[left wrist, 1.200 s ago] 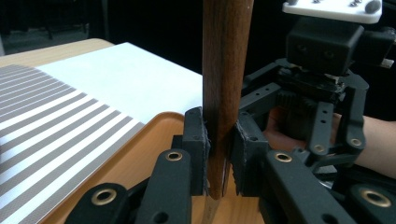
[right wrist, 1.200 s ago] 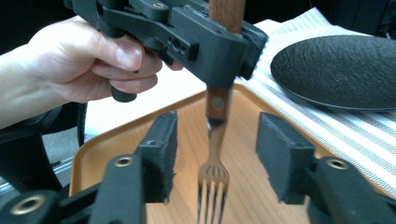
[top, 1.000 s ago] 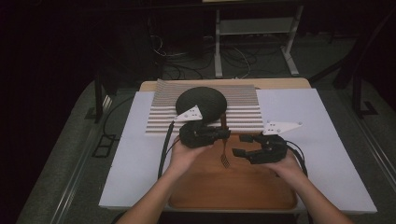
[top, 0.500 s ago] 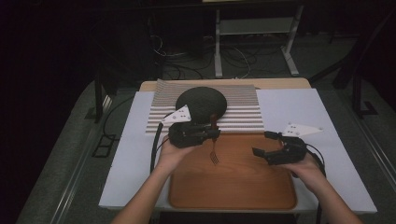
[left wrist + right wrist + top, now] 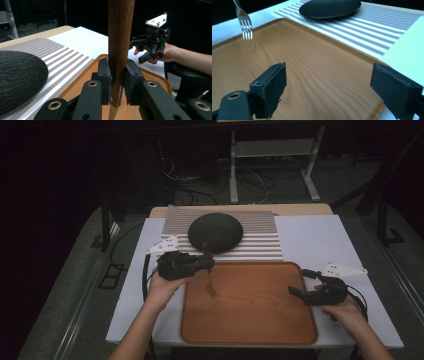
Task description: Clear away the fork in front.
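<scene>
Nearest: wooden tray (image 5: 250, 320) sits at the near edge of the table (image 5: 310, 235), bare apart from what hangs over it. Right claw (image 5: 306, 291) rests at the tray's right rim, jaws wide apart, nothing between them; right hand (image 5: 345, 312) low on the white cover, forearm coming in from the near right corner. Left claw (image 5: 206, 264) is at the tray's far-left corner, clamped on the wooden handle of a fork (image 5: 209, 277). Fork hangs roughly upright, tines down over the tray's far-left area; cannot tell if the tips touch the wood. Left hand (image 5: 162, 287) is wrapped under the claw body, wrist about level, claw pointing right. Handling guess: fork is light and rigid, wood handle grips well against the pads, metal neck and tines would be slicker, so the mid-handle hold is the right spot. Farther: striped mat (image 5: 260, 240) with a dark domed plate (image 5: 215, 232) on it, just beyond the fork.
</scene>
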{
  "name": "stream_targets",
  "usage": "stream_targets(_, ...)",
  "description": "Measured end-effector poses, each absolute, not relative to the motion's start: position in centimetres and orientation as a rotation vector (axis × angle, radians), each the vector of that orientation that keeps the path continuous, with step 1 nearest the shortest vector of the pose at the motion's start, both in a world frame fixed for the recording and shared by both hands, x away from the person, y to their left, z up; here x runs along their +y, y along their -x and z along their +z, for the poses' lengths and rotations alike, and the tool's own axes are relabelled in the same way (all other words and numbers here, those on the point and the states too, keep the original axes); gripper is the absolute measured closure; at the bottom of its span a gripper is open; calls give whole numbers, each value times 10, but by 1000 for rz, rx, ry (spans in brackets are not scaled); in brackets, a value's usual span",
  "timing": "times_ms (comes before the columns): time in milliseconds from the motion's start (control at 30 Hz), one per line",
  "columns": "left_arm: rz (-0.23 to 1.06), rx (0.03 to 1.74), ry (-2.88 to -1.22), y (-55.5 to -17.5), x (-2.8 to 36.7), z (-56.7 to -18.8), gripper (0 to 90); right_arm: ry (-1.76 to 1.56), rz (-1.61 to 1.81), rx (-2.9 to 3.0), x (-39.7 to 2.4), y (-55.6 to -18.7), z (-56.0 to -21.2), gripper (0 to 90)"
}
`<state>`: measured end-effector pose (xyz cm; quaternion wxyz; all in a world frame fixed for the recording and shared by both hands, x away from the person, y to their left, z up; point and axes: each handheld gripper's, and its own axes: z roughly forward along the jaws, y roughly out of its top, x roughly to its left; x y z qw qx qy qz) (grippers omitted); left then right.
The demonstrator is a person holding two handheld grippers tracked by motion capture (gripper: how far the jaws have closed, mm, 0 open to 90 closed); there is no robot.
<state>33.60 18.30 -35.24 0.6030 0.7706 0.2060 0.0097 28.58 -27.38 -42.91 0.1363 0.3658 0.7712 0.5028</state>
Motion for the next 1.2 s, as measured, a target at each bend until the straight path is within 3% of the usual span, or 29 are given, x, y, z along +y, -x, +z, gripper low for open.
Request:
stream_targets(467, -18, 537, -1782, -312, 212, -362, 762, -1118, 1401, 2211, -288, -267, -435, 92)
stream_targets(900, -84, 558, -1829, -310, 210, -374, 756, -1086, 1367, 2231, -284, -267, -435, 93)
stream_targets(1200, -11, 568, -1864, -321, 208, -379, 741, -1078, 1364, 2231, -282, -268, -435, 100)
